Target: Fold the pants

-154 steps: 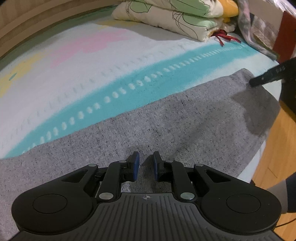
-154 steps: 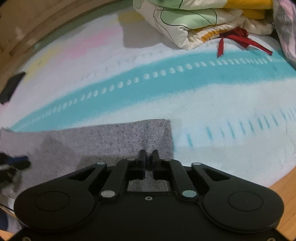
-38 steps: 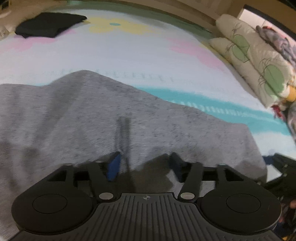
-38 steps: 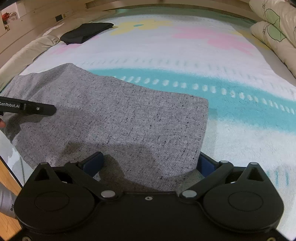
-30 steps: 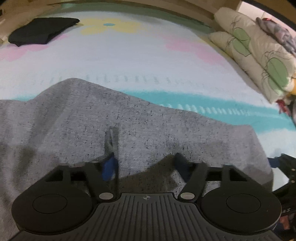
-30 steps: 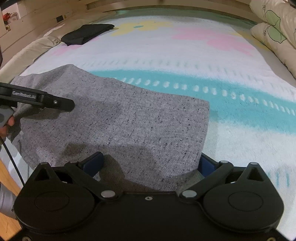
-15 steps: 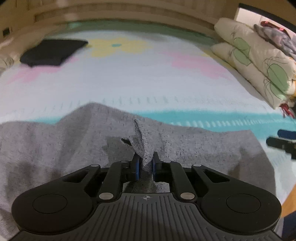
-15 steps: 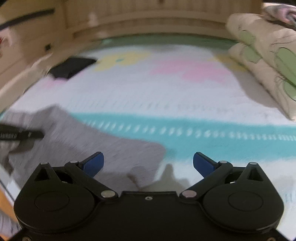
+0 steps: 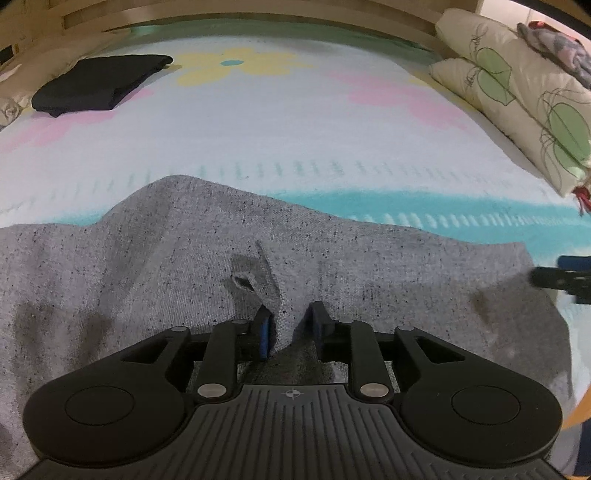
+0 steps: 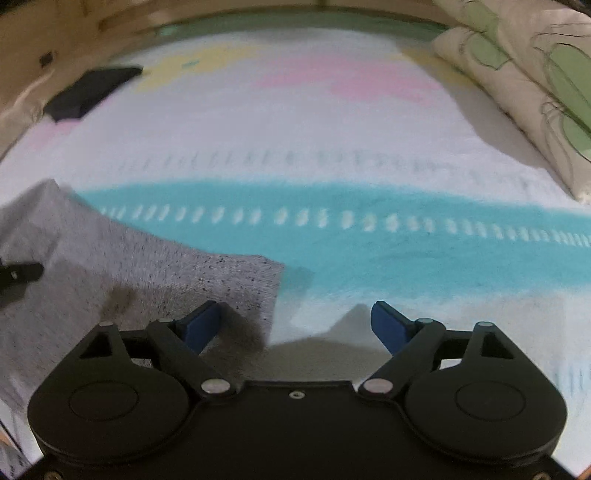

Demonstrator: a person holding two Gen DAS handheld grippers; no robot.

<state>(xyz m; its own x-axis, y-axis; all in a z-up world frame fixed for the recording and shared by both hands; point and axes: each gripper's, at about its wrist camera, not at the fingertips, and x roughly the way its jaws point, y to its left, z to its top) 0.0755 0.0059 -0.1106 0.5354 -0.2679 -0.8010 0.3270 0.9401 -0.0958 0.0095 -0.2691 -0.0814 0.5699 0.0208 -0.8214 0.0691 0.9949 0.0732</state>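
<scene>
Grey speckled pants (image 9: 147, 266) lie flat across the near part of the bed. My left gripper (image 9: 291, 328) is low over their middle. Its jaws are opening, and a pinched-up ridge of the grey cloth (image 9: 271, 284) still stands between them, against the left pad and clear of the right one. My right gripper (image 10: 295, 321) hovers at the pants' end edge (image 10: 269, 291). Its jaws are wide but closing, the left finger above the cloth corner and the right finger above bare sheet, pressing on nothing. Each gripper's tip shows in the other's view: the right gripper (image 9: 554, 277) and the left gripper (image 10: 22, 273).
The bed sheet (image 9: 258, 129) is white with a teal band and pink and yellow flowers. A folded black garment (image 9: 99, 83) lies at the far left. Stacked printed quilts (image 9: 517, 103) line the right side. A wooden frame (image 9: 258, 14) runs behind, and the wood floor (image 9: 576, 410) shows at the near right.
My left gripper closed on a pinch of cloth and has now parted, leaving the ridge standing. My right gripper slid right off the pants to their end edge, its jaws narrowing slightly.
</scene>
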